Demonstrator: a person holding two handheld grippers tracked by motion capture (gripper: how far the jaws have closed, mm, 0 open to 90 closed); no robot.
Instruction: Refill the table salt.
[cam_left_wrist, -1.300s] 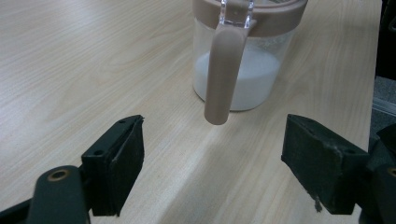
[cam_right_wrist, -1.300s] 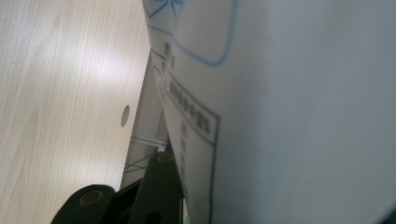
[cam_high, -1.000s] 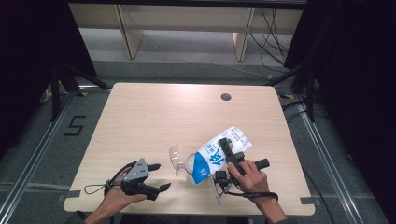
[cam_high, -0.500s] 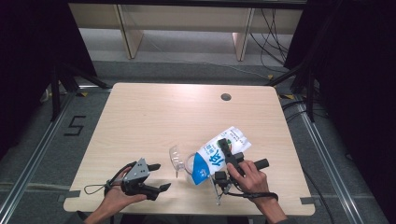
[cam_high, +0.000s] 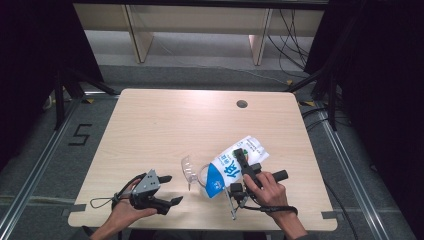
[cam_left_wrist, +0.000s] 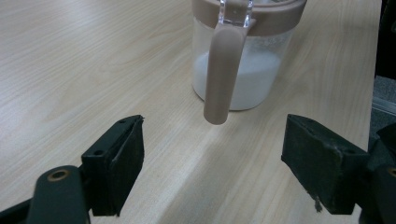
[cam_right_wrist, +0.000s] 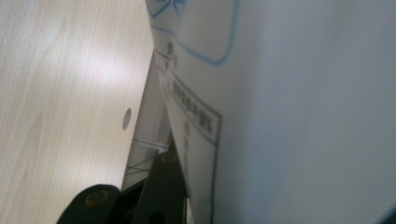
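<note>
A white and blue milk carton (cam_high: 231, 166) is tilted over to the left above the table, and my right gripper (cam_high: 243, 172) is shut on it from the near side. In the right gripper view the carton's printed side (cam_right_wrist: 289, 112) is pressed close, beside one black fingertip (cam_right_wrist: 159, 186). The carton's top leans over a clear jug (cam_high: 191, 172). The left gripper view shows this jug (cam_left_wrist: 243, 70) with a brown lid, a brown handle (cam_left_wrist: 223, 74) and white contents in its lower part. My left gripper (cam_left_wrist: 215, 163) rests low at the table's front left, open, pointing at the handle and apart from it.
The light wooden table (cam_high: 165, 125) has a round cable hole (cam_high: 242, 104) at the back right. Its front edge runs just under both hands. A black cable (cam_high: 107, 200) loops from the left gripper. Dark frames and floor surround the table.
</note>
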